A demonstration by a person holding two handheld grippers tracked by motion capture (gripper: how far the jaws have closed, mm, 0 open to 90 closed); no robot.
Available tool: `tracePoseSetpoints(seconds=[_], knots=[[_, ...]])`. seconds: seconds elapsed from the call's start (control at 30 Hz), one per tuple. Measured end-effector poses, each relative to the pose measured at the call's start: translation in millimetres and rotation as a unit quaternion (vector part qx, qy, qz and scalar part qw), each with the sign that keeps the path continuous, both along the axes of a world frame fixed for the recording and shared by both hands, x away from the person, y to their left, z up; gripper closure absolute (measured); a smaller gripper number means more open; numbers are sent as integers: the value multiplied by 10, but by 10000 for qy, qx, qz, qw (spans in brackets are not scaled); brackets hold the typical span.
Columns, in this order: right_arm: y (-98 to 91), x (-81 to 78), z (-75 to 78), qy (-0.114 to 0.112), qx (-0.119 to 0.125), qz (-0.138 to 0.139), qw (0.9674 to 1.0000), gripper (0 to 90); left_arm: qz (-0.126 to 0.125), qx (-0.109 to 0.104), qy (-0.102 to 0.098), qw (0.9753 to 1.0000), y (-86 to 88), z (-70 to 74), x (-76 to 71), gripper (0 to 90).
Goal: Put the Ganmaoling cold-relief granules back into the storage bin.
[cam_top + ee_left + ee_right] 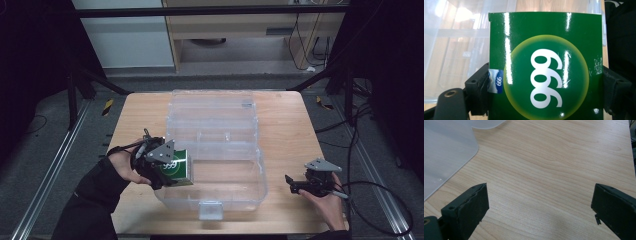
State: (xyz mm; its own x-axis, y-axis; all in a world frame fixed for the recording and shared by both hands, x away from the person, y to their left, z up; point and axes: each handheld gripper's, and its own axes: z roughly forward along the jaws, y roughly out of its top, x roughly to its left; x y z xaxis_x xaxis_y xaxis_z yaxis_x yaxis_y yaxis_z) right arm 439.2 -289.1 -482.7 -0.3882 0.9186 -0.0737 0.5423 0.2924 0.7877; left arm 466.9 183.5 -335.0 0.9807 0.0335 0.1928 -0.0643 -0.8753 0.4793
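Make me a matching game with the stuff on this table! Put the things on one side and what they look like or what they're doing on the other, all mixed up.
Things:
1. green box
2. plastic case
3. left tongs
4. right tongs

States:
A. see-through, lid open
B. open over bare wood, holding nothing
C. shiny, with white 999 in a circle
D. shut on the box's sides

Pairs: 1-C, 2-A, 3-D, 4-B
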Motion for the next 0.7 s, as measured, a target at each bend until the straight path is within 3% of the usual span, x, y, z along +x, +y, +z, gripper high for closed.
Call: tracePoseSetpoints(seconds=[0.47, 0.7], knots=[[6, 0, -8, 37, 3, 2, 10000, 19, -56, 301, 73, 9995, -22, -214, 24, 153], [7, 3, -15, 28, -22, 18, 10000, 19, -50, 337, 148, 9993, -30, -320, 31, 153]])
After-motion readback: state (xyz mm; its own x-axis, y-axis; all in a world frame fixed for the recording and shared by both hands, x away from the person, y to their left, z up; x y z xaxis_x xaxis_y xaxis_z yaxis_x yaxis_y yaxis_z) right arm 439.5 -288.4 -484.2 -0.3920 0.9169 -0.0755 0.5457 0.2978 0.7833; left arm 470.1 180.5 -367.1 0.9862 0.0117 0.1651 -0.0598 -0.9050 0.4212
